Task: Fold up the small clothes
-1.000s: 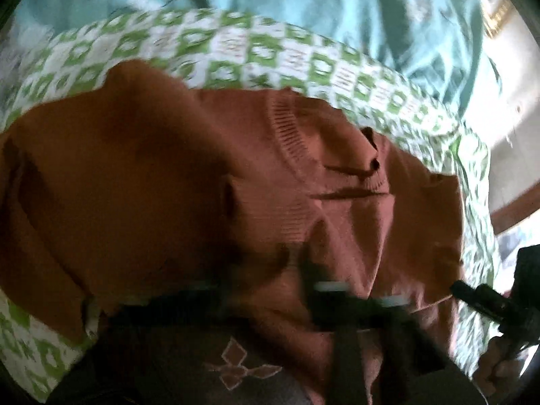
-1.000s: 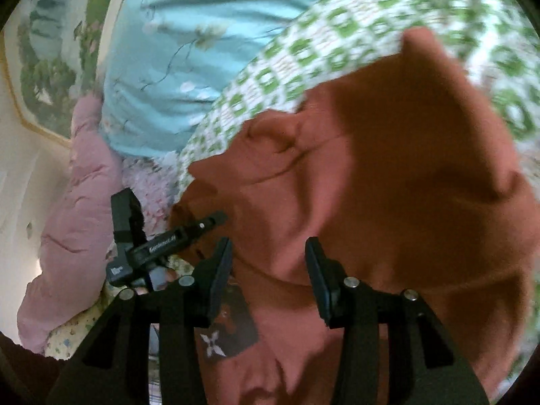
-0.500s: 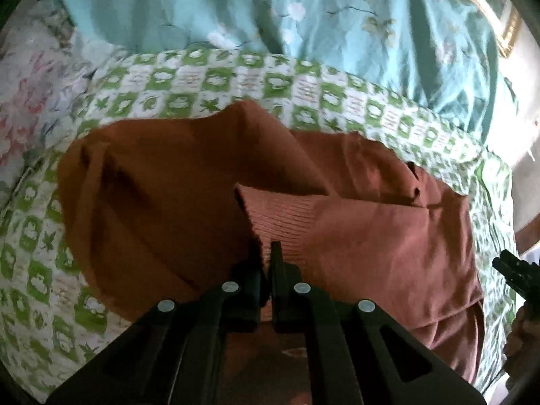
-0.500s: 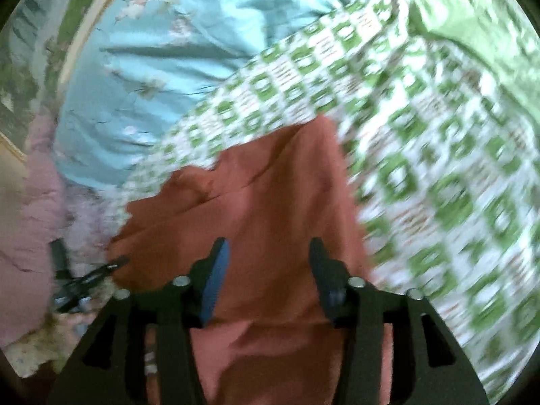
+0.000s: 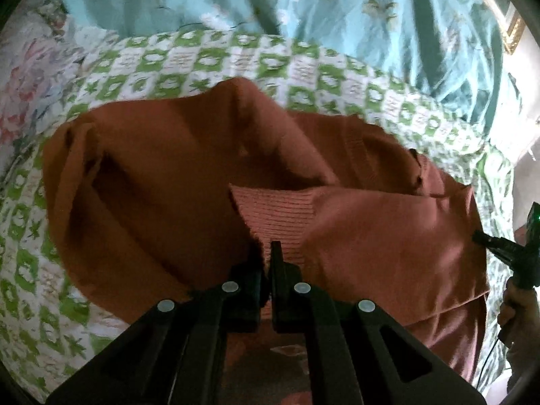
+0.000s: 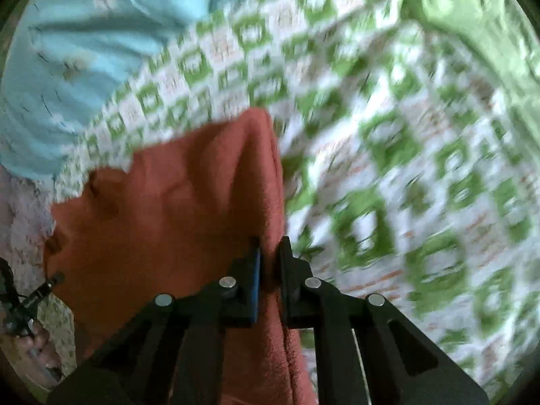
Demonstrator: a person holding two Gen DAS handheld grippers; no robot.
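The rust-brown sweater [image 5: 189, 182] lies on the bed, spread over a green-and-white checked quilt [image 5: 209, 57]; its far edge makes a raised peak in the middle, and the ribbed hem [image 5: 273, 209] is turned over onto the body of the garment; the left tongs [image 5: 268, 263] are pressed together on the cloth at the near corner of this ribbed part; in the right wrist view the right tongs [image 6: 268, 263] are clamped on a ridge of the same sweater [image 6: 175, 209] along its right edge, with only a narrow gap between the fingers and the fabric standing up between them; to the right of this edge the quilt [image 6: 405, 155] lies bare and wide, though this view is blurred; on the left side of the sweater, in the left wrist view, a strip of quilt is also uncovered down to the near rim; behind the quilt lies a turquoise cover with a flower print [image 5: 337, 10], bunched in folds; a pale floral fabric [image 5: 27, 77] shows at the far left; a gilded frame corner [image 5: 513, 30] is at the upper right.
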